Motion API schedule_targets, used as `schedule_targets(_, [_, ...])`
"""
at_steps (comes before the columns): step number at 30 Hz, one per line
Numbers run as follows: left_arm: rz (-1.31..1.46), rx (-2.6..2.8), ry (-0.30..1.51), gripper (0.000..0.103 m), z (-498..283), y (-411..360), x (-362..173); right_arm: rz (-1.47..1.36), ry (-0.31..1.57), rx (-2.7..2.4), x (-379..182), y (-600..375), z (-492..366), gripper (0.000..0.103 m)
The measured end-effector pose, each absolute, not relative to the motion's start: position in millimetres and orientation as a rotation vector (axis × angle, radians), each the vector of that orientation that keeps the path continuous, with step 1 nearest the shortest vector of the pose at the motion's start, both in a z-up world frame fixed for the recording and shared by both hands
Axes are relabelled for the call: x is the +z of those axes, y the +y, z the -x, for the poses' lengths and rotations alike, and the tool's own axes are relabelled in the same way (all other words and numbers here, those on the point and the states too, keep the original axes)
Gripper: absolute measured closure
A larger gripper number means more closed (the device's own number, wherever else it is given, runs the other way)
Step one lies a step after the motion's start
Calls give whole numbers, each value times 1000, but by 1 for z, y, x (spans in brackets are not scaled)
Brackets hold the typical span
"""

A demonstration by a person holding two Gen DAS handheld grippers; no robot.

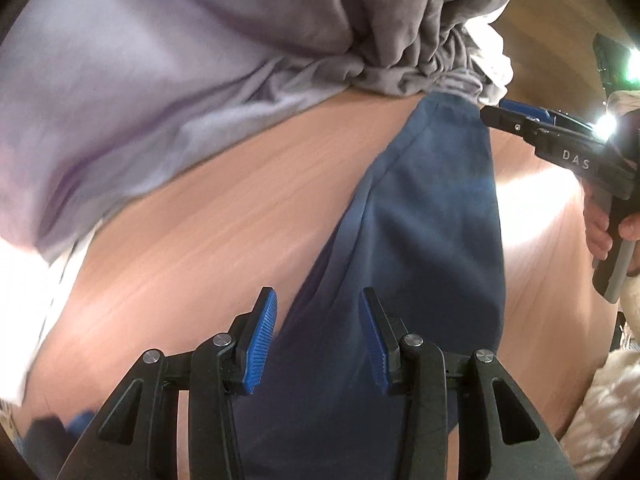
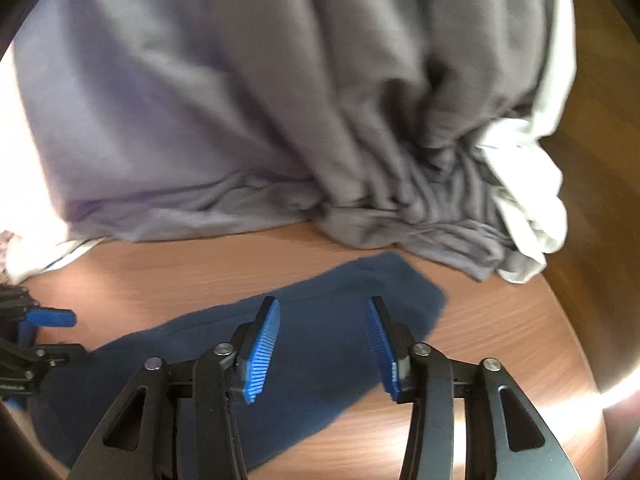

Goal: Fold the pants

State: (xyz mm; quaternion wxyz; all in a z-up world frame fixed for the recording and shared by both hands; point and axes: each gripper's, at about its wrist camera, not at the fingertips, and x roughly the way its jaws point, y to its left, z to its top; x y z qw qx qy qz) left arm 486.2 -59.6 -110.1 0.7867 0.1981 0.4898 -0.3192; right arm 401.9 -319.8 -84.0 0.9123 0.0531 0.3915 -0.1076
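Item 1. Left hand-held gripper [image 1: 318, 336]: black frame, blue ribbed pads [image 1: 262, 344]. Jaws stand partly apart with nothing pinched between them; the pads touch no cloth. It hangs above the pants, pointing steeply down.

Item 2. Right hand-held gripper [image 2: 324, 344]: same build, blue ribbed pads [image 2: 260, 356]. Jaws likewise partly apart and empty, raised clear of the cloth below. In the left wrist view it shows at the far right [image 1: 520, 114], held by a person's hand [image 1: 608, 232] around its dark handle, its tips near the far end of the pants.

Item 3. Pants [image 2: 320, 332]: dark blue, lying flat on the desk as a long narrow strip. Directly beneath and ahead of both hand-held grippers. In the left wrist view the pants [image 1: 420, 220] run from under the left jaws away to the grey cloth ahead. In the right wrist view one squared end lies just ahead and to the right of the right jaws.

Item 4. Desk [image 2: 500, 340]: light wood grain, rounded edge at right, glare patches.

Item 5. Grey cloth [image 2: 320, 100]: large rumpled heap beyond the pants, ahead of both hand-held grippers, gathered into folds at its near right edge. Its near edge lies just beside the far end of the pants.

Item 6. White cloth [image 2: 532, 200]: bunched against the right side of the grey cloth.
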Motion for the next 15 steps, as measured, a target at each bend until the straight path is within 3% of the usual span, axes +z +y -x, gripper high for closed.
schedule_targets(15, [-332, -738, 1179, 57, -496, 3, -135, -69, 866, -82, -99, -238, -412, 56])
